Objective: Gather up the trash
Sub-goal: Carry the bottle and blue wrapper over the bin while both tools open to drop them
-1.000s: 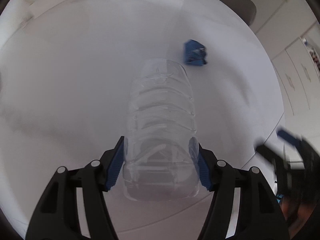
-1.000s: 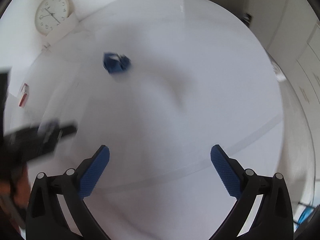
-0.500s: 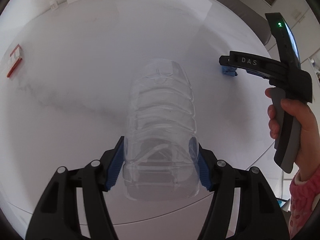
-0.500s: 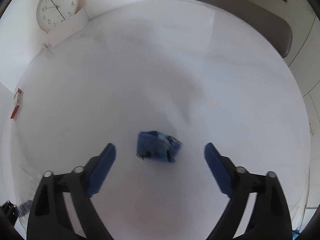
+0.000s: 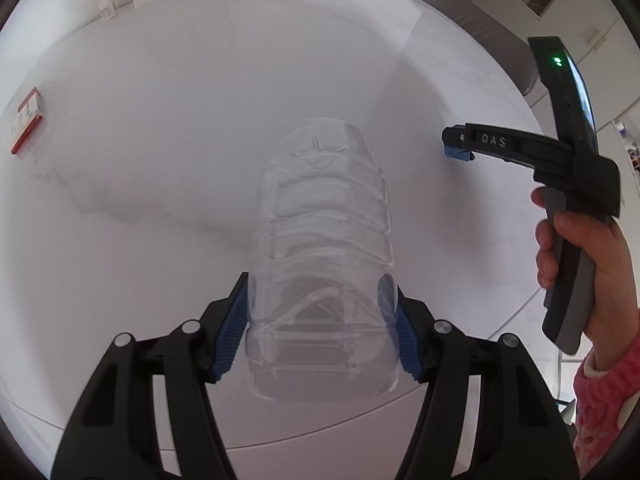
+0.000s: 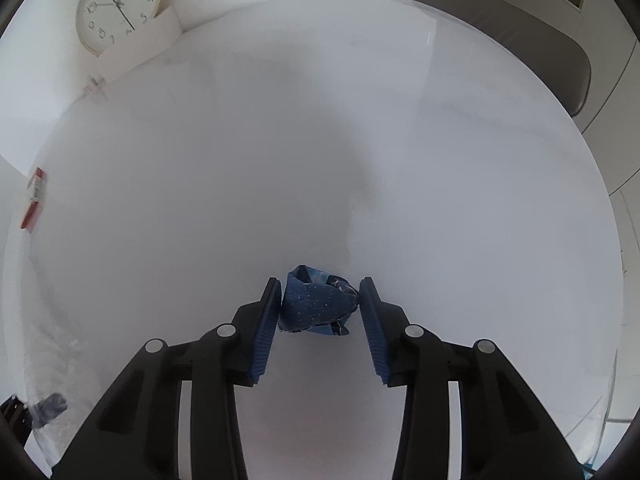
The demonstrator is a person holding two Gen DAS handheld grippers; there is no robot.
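My left gripper [image 5: 320, 304] is shut on a clear ribbed plastic bottle [image 5: 324, 224] and holds it above the round white table [image 5: 160, 140]. In the right wrist view my right gripper [image 6: 318, 312] has its jaws closed in around a crumpled blue wrapper [image 6: 316, 306] lying on the table [image 6: 280, 140]; the left pad touches it and the right pad is at its edge. The right gripper [image 5: 458, 146] also shows from the side in the left wrist view, low over the table, with a bit of blue under its tip.
A small red and white box [image 5: 26, 126] [image 6: 34, 196] lies near the table's left edge. A wall clock [image 6: 120, 2] leans behind the table. A grey chair [image 6: 520, 44] stands at the far right.
My right gripper has moved onto the blue wrapper and its jaws have narrowed from wide open to around it. My left gripper has kept its hold on the bottle.
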